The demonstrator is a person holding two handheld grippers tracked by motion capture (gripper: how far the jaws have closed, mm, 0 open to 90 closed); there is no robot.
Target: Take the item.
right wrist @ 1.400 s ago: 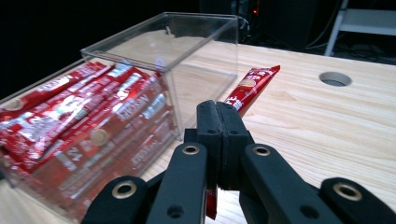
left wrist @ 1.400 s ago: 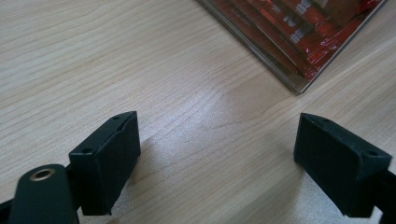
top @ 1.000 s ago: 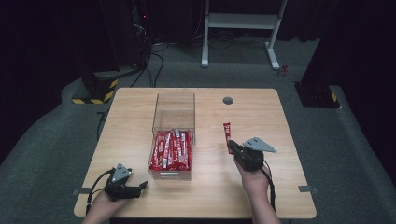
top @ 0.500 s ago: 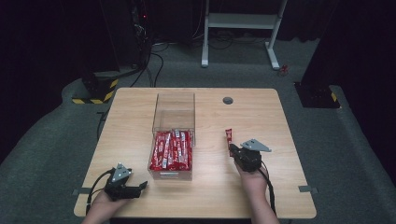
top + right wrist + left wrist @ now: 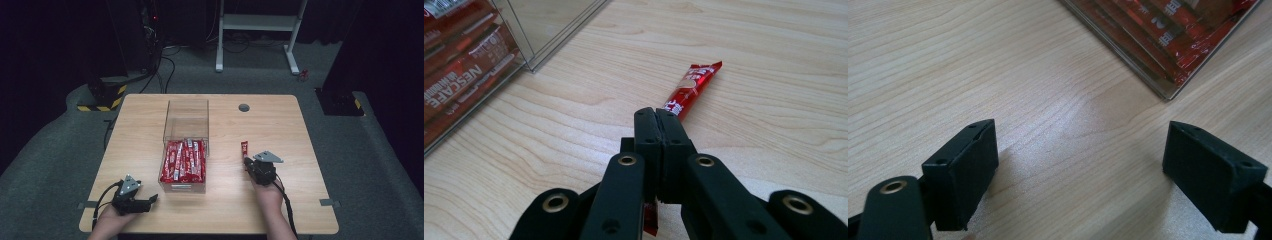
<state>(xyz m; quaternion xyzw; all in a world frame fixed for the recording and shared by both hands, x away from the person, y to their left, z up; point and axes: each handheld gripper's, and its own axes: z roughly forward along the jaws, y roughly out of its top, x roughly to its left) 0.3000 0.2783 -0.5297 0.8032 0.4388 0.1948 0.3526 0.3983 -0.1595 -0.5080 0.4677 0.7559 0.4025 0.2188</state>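
We lowered the right gripper (image 5: 246,161) toward the desk (image 5: 280,125), clamped tight on the red sachet (image 5: 691,87). The left gripper (image 5: 1083,170) sat wide open, holding nothing.

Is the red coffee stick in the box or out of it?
Out. The red coffee stick is pinched in the right claw, beside the clear box.

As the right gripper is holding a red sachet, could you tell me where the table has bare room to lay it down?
Bare wood lies between the clear box and the right gripper, and along the far edge by the round hole. The box's near half is crowded.
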